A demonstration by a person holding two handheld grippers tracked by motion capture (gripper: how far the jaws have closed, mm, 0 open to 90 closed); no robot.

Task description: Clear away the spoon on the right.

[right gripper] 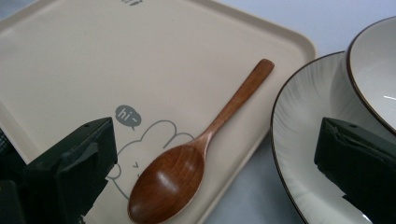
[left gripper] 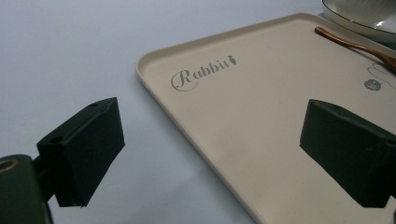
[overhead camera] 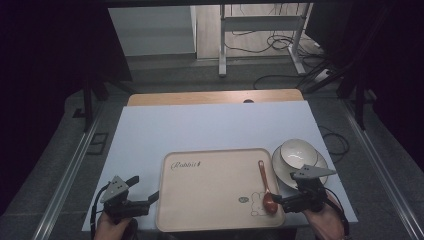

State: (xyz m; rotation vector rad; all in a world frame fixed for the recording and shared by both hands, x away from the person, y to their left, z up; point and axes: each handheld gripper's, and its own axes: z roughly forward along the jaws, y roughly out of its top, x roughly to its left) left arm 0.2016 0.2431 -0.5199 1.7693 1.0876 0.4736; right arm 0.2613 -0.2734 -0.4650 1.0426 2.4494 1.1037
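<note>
The spoon (right gripper: 187, 161) lies on the tray (overhead camera: 210, 200), its bowl just ahead of the right tongs (overhead camera: 281, 201) and between their jaws as the right gripper view looks along them. Its handle runs away from the tongs along the tray's right rim. The right tongs are released, jaws wide, and no pad touches the spoon.

Just beside that rim, on the outer side of the right tongs, a bowl (overhead camera: 298, 153) sits on a plate (overhead camera: 282, 172), and the plate's edge nearly meets the tray. That leaves little room on that side.

The left tongs (overhead camera: 149, 199) are released too, jaws wide and holding nothing. They hover at the tray's left rim, one jaw over the table (overhead camera: 200, 125), the other over the tray. Ahead of them the tray floor and the table are bare, giving wide room.

"Rabbit" is printed near the tray's far left corner. A rabbit drawing with a "hi~" bubble lies by the spoon's bowl.
</note>
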